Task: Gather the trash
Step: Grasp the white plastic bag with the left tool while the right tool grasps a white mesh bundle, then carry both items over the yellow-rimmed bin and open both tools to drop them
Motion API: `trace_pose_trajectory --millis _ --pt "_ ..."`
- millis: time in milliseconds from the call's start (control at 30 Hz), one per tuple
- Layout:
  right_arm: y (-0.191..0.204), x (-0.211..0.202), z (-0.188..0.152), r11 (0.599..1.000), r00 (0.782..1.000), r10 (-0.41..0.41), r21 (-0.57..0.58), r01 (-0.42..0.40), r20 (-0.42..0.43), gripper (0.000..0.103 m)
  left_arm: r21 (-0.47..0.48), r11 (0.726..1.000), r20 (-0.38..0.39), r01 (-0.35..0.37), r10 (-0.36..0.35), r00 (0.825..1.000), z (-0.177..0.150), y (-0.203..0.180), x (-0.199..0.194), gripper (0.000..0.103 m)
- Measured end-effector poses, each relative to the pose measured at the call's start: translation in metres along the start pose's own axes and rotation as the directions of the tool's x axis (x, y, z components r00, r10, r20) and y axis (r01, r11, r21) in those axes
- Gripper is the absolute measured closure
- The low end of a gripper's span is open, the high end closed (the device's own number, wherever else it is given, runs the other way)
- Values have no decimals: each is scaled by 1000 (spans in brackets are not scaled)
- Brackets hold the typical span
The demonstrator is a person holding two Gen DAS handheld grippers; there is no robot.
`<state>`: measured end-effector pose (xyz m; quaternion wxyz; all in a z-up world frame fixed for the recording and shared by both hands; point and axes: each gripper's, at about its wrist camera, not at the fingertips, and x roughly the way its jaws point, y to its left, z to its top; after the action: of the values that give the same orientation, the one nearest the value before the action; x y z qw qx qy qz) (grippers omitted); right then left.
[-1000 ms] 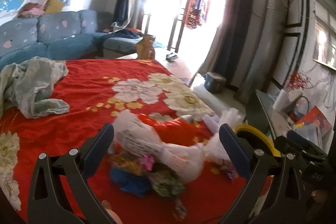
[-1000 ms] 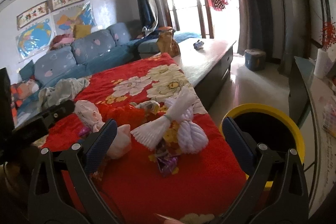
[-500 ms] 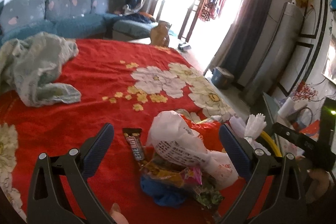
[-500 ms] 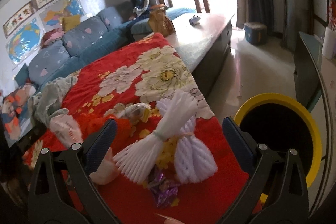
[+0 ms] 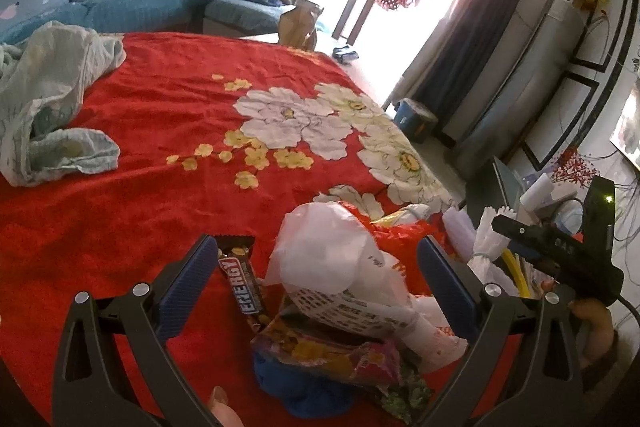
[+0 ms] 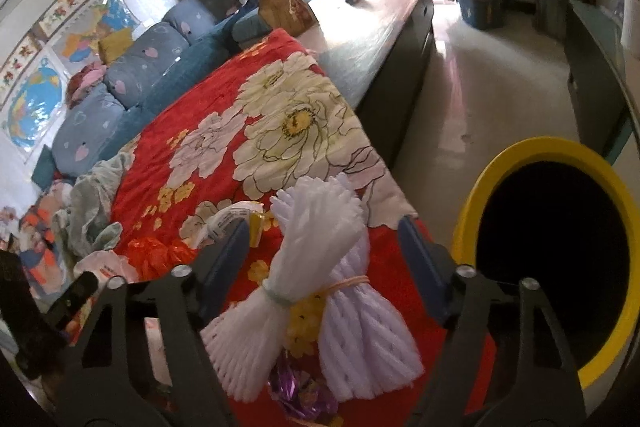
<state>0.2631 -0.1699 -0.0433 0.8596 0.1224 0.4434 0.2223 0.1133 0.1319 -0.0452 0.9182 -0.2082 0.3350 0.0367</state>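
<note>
**Both grippers wide open over a litter pile on the red flowered cloth**

The red cloth printed with white and yellow flowers [image 5: 168, 107] serves as the landmark here; it covers a long low table. Near the cloth's right-hand edge, the trash lies in a loose heap.

The left gripper [image 5: 316, 269] hangs above that heap with its jaws spread wide, holding nothing. Between its blue-padded fingers [image 5: 188, 279] sit a crumpled white plastic bag with printed text [image 5: 340, 267], a dark candy-bar wrapper lettered "ENERGY" [image 5: 242, 283] just beside the left finger, a yellow and pink snack packet [image 5: 328, 351] and a blue crumpled piece [image 5: 304, 387] under it.

The right gripper [image 6: 322, 251] is likewise open and empty, its jaws straddling two white foam fruit nets, each cinched with a band [image 6: 320, 287]. They lie on the cloth close to its corner, overlapping each other, with a purple foil wrapper [image 6: 304, 395] poking out beneath them. A red plastic bag [image 6: 156, 255] lies farther in on the cloth.

Off the cloth's right edge, on the floor, stands a round bin with a yellow rim and dark inside [image 6: 472, 211]. A pale green crumpled garment [image 5: 52, 99] lies at the cloth's far left side.
</note>
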Motion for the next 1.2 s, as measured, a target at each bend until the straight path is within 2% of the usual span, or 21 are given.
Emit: trace_pose_trajectory --millis 67,100,133,167,233,433,700,867,1033,1200 --pt "0 4 0 1000 1000 18 12 -18 -12 55 -2 1000 -12 -4 4 1000 1 1 2 13" --pt "1 4 -1 1000 1000 20 14 -20 -13 66 -2 1000 -17 -2 2 1000 1 2 2 26" --pt "3 4 -1 1000 1000 21 10 -21 -10 79 -2 1000 -22 -2 2 1000 1 2 3 32" --pt "4 2 -1 1000 1000 25 7 -25 -2 84 -1 1000 -24 -5 5 1000 2 2 3 34" --pt "6 -1 -1 999 999 34 3 -34 13 89 5 1000 -21 1 -1 1000 3 0 1 51" --pt "13 -21 3 997 995 75 -3 -75 71 90 28 1000 18 14 -14 1000 7 -7 -8 62" --pt "25 -57 8 995 982 99 -45 -93 159 90 53 997 107 48 -54 993 23 -26 -39 67" --pt "20 -83 8 994 972 105 -45 -98 209 90 90 994 136 69 -81 987 29 -45 -54 69" --pt "6 -109 8 996 962 84 -31 -78 261 90 123 988 147 91 -109 983 30 -66 -61 69" --pt "-20 -133 10 999 945 24 16 -31 325 90 166 980 151 110 -136 979 31 -95 -60 69"
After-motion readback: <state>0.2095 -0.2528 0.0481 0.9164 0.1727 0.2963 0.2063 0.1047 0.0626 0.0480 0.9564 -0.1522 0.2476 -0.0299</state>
